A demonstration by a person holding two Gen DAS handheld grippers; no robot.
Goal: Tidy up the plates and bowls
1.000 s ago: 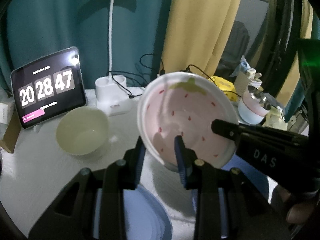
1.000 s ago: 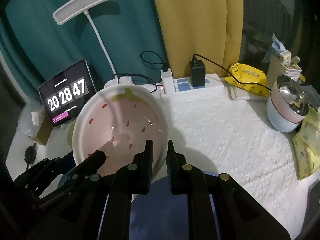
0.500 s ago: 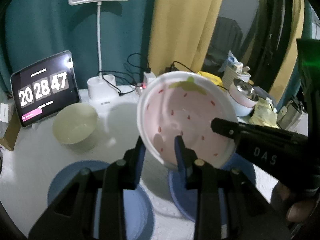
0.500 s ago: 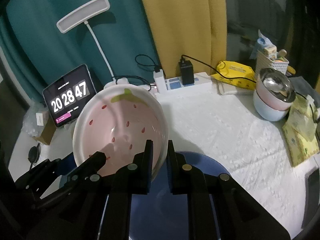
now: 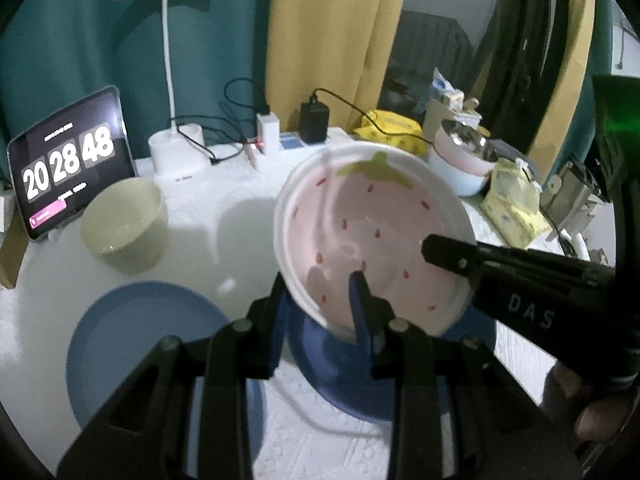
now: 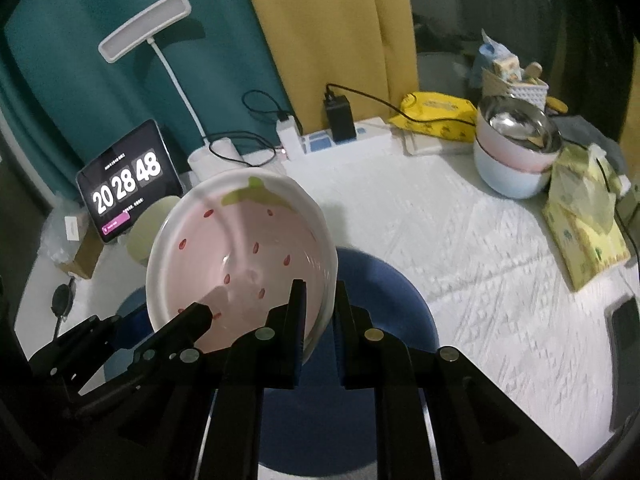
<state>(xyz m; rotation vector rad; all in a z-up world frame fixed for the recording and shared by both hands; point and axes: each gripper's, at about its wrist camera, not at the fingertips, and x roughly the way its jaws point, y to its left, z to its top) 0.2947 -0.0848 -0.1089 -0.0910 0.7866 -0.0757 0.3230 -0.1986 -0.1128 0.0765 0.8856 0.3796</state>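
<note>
A pink strawberry-pattern bowl (image 5: 372,232) is held in the air, tilted, by both grippers. My left gripper (image 5: 320,300) is shut on its near rim. My right gripper (image 6: 320,312) is shut on the bowl's (image 6: 240,256) right rim. In the left wrist view the right gripper (image 5: 520,280) reaches in from the right. A dark blue plate (image 5: 344,376) lies on the table below the bowl; it also shows in the right wrist view (image 6: 384,304). A light blue plate (image 5: 140,344) lies to the left. A pale green bowl (image 5: 124,220) stands behind it.
A tablet clock (image 5: 68,160) and a white desk lamp (image 5: 172,80) stand at the back left. A power strip (image 6: 340,136) with plugs lies at the back. Stacked bowls with a metal one on top (image 6: 516,148) and yellow packets (image 6: 584,224) sit on the right.
Both grippers have lifted the strawberry bowl higher and carried it to the right; the two blue plates now show below it. The clock reads one second later.
</note>
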